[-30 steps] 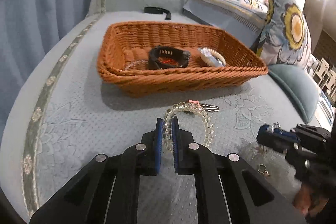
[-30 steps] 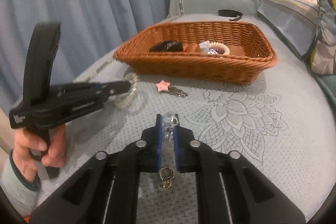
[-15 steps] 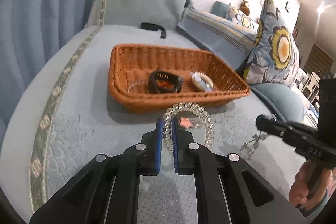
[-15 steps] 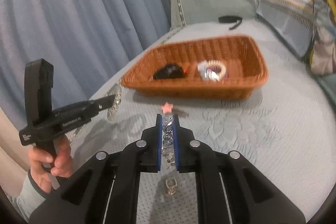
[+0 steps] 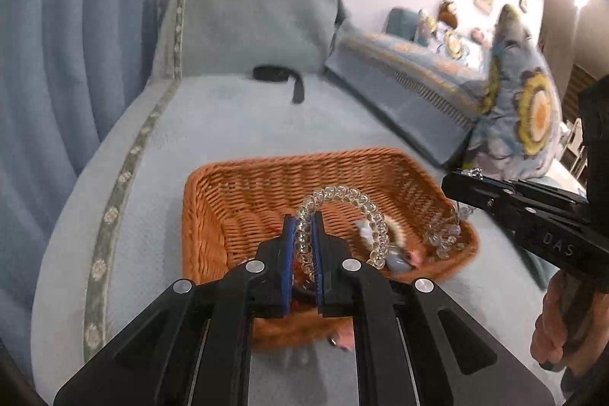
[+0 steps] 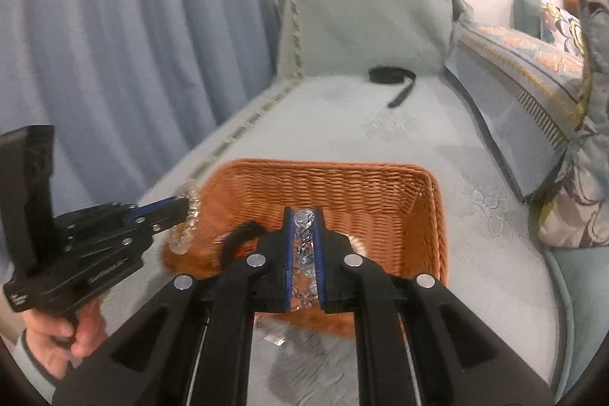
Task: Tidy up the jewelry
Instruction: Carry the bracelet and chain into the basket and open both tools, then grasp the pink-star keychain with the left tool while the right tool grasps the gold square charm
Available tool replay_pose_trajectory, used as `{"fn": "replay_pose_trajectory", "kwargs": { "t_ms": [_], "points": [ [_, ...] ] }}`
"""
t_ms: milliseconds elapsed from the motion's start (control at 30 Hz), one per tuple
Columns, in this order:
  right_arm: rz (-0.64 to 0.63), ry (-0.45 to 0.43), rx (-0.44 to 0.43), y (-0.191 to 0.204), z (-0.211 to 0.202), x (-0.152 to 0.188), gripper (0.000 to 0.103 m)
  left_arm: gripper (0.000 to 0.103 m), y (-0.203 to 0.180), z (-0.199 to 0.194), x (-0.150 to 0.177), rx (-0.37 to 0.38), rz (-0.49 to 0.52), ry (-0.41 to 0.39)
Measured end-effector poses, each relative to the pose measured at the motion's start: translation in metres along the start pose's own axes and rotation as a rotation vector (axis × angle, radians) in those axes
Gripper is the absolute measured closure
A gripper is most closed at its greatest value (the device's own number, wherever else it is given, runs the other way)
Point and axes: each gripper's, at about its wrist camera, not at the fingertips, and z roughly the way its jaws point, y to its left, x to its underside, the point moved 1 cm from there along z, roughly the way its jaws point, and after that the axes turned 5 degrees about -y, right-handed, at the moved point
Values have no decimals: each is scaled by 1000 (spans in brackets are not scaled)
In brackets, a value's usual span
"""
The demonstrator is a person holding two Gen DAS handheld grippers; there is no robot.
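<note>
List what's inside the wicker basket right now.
Wicker basket holds a black band and a pale beaded piece. Both tools, left and right, with their clamped jewelry hide the rest of its floor.

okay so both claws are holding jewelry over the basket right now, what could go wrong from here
1. The left claw pinches the clear bead bracelet at one spot near the wicker basket edge; released there, it might land outside.
2. The crystal chain in the right claw dangles and may snag the weave.
3. Both claws converge on one basket and could bump.
</note>
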Motion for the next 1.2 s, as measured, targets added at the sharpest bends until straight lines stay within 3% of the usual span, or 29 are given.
{"fn": "replay_pose_trajectory", "kwargs": {
  "t_ms": [133,267,333,400,500,600,733,767,867,1067,1200],
  "points": [
    [16,81,36,-10,36,5,95,96,11,32,6,-15,-33,62],
    [36,123,47,-14,46,14,95,94,14,40,15,-12,-43,83],
    [45,142,70,-17,46,14,91,86,15,35,18,8,-50,79],
    [48,136,87,-19,39,14,82,72,15,23,18,23,-49,55],
    [36,103,95,-17,15,15,49,65,15,-6,19,51,-50,11],
    [20,77,80,-10,-14,22,47,57,18,-42,23,71,-69,-40],
    [14,84,51,9,-52,44,46,57,21,-91,35,76,-96,-78],
    [17,97,49,13,-59,51,42,57,21,-101,38,75,-99,-80],
    [26,121,63,23,-76,75,32,54,19,-124,52,67,-94,-70],
    [52,152,86,37,-98,122,30,53,10,-154,82,76,-92,-37],
    [49,158,109,45,-103,155,30,53,2,-153,106,108,-85,2]
  ]
}}
